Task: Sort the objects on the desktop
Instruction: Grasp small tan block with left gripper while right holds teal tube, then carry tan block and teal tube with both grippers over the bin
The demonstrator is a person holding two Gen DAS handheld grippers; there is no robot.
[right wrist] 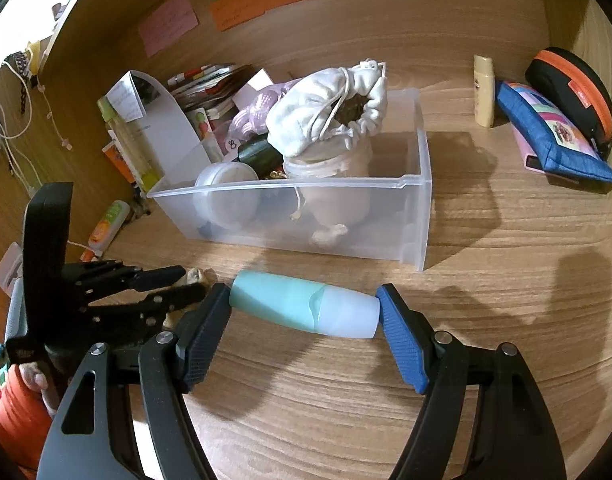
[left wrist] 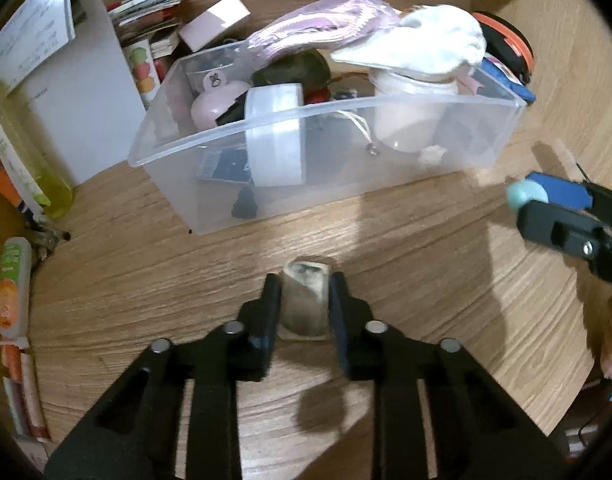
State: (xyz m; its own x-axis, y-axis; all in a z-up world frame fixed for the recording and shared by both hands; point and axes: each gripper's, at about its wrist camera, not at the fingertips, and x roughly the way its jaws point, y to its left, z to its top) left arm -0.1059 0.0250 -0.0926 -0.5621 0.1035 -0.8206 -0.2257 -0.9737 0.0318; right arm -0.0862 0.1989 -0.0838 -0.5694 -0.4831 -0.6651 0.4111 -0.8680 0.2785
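**Both grippers loaded, bin ahead**

Left gripper (left wrist: 304,300) nearly closed, jaws pressed on both sides of a small grubby white block (left wrist: 305,302) that stands on the wooden tabletop (left wrist: 426,248), toward the near edge. Can't tell exactly what the block is. Right gripper (right wrist: 304,312) about half open, clamped end to end on a teal tube with a frosted cap (right wrist: 304,309), held crosswise just above the tabletop. Clear plastic bin (left wrist: 386,100) sits mid-table beyond both, full: white drawstring pouch (right wrist: 326,116) on top of a jar (right wrist: 330,184), round white container (left wrist: 274,136). Blue pencil case (right wrist: 554,136) and orange-zip case (right wrist: 574,92) lie near the far right edge, well apart from the bin.
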